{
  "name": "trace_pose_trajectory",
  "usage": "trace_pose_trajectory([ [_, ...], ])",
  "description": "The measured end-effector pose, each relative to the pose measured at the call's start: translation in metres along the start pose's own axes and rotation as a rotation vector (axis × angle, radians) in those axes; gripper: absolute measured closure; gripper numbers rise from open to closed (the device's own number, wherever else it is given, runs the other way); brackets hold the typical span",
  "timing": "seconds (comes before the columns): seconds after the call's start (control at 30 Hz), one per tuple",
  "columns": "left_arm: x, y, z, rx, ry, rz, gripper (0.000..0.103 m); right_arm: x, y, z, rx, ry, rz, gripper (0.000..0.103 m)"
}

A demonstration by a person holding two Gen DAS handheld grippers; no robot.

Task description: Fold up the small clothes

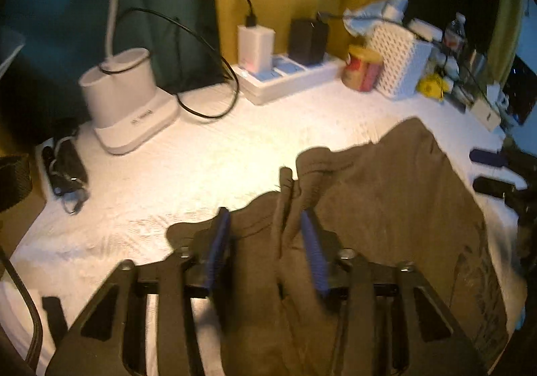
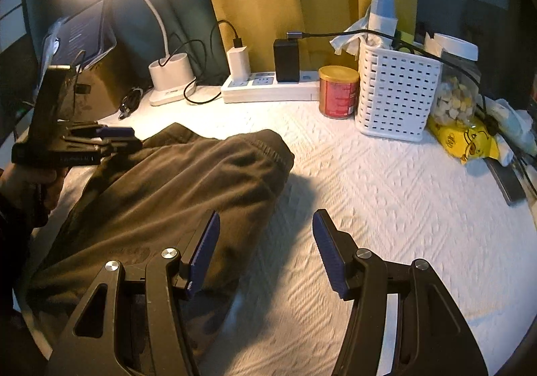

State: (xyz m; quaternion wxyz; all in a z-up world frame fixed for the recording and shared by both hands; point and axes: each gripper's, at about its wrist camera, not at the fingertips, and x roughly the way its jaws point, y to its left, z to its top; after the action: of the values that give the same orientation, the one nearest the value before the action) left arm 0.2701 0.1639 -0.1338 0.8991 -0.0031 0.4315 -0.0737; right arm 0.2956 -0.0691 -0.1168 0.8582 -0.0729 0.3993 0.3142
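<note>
An olive-brown garment [image 1: 396, 208] lies crumpled on the white textured cloth [image 1: 208, 168]. In the left wrist view my left gripper [image 1: 266, 225] is open, its blue pads either side of a raised fold of the garment's edge, not clamped on it. In the right wrist view the garment [image 2: 174, 188] lies at left with a hemmed end pointing right. My right gripper [image 2: 266, 225] is open just above the cloth, its left pad [image 2: 203, 251] over the garment's edge, its right pad over bare cloth. The left gripper [image 2: 114, 141] shows at the garment's far left end.
At the back stand a white lamp base [image 1: 127, 100], a power strip with chargers [image 2: 268, 87], a red tin [image 2: 337, 90], a white perforated basket [image 2: 396, 97] and a yellow packet [image 2: 466, 141]. Cables [image 1: 67, 174] lie at the left edge.
</note>
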Motion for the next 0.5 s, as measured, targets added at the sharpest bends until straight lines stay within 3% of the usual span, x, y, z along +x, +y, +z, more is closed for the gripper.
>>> trace_pose_trajectory([
  [0.1, 0.006, -0.004, -0.002, 0.017, 0.016, 0.003, 0.101, 0.006, -0.001, 0.0, 0.003, 0.007, 0.009, 0.042],
  [0.37, -0.036, 0.009, -0.003, -0.032, -0.12, 0.097, 0.103, 0.018, -0.001, 0.0, 0.015, 0.026, 0.031, 0.042],
  [0.5, -0.043, 0.025, -0.011, -0.071, -0.137, 0.125, 0.103, 0.026, 0.001, 0.003, 0.019, 0.034, 0.051, 0.042],
])
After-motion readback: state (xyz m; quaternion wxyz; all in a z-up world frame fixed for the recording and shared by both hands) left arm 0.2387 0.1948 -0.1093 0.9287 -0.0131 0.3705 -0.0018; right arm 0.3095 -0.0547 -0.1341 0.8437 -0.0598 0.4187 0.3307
